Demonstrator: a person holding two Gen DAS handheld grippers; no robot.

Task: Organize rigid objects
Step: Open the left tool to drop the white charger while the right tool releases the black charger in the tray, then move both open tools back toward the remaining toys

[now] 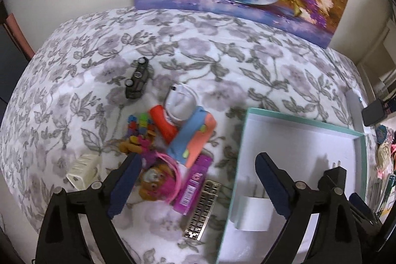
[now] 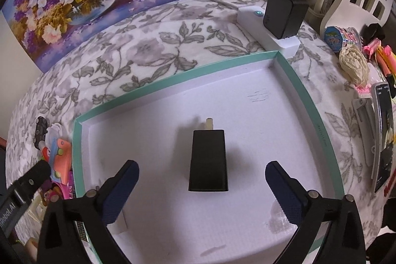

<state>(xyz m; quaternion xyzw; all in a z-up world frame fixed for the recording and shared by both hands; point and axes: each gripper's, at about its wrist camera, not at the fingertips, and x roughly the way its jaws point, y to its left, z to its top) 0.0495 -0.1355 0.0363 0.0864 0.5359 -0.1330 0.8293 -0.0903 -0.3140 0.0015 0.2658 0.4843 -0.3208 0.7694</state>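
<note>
Chargers boxed, toys heaped outside.
Black charger (image 2: 208, 160) flat mid-box (image 2: 309, 100), prongs toward far wall; white charger (image 1: 252, 213) at near-left wall. Toy pile (image 1: 170, 140) left of box; toy car (image 1: 136, 78) apart, farther back.

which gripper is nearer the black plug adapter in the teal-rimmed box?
Right. The right gripper hangs open directly over the black plug adapter; the left gripper is off to its left, straddling the box's edge by the toy pile.
</note>
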